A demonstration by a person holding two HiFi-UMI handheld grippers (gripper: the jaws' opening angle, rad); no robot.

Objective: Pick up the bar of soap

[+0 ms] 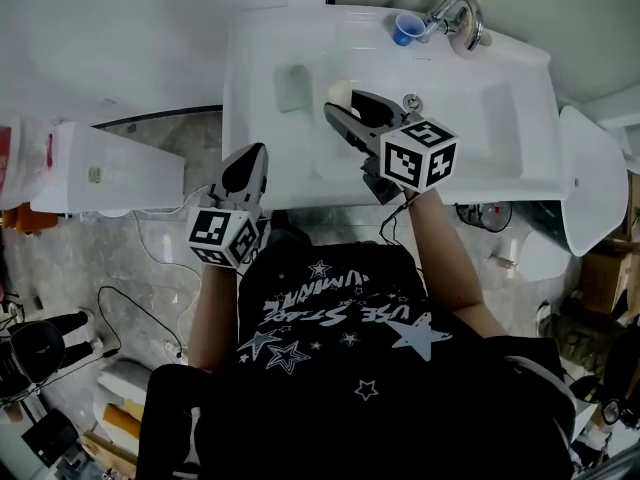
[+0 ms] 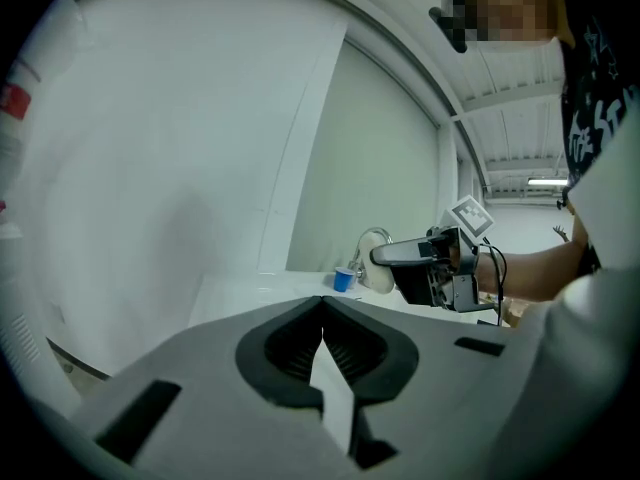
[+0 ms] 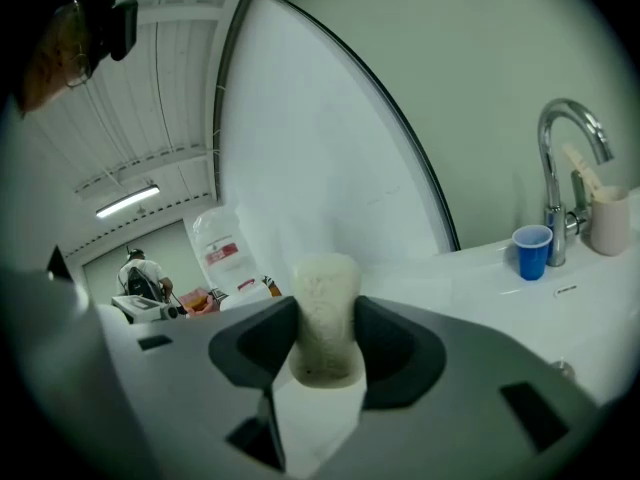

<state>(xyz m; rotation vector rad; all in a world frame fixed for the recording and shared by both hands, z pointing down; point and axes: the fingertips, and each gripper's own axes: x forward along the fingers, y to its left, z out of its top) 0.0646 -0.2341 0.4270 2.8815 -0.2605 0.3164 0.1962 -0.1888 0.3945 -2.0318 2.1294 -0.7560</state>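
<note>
Soap gripped and lifted: pick-up looks about done.
The right claw (image 3: 326, 353) is clamped at a narrow gap on the bar of soap (image 3: 325, 313), held above the sink (image 1: 480, 108) basin and apparently clear of it, so only carrying it off or setting it down could be left. The left claw (image 2: 322, 313) is closed and empty at the sink's front-left edge. For writing, the shirt print (image 1: 330, 313) is upside down and not safely readable, and the red bottle label (image 3: 222, 250) left of the sink is too small.

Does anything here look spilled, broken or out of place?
Nothing stands out. The soap sits squarely in the right hand-held gripper above the sink, and the blue cup stands upright by the tap.
</note>
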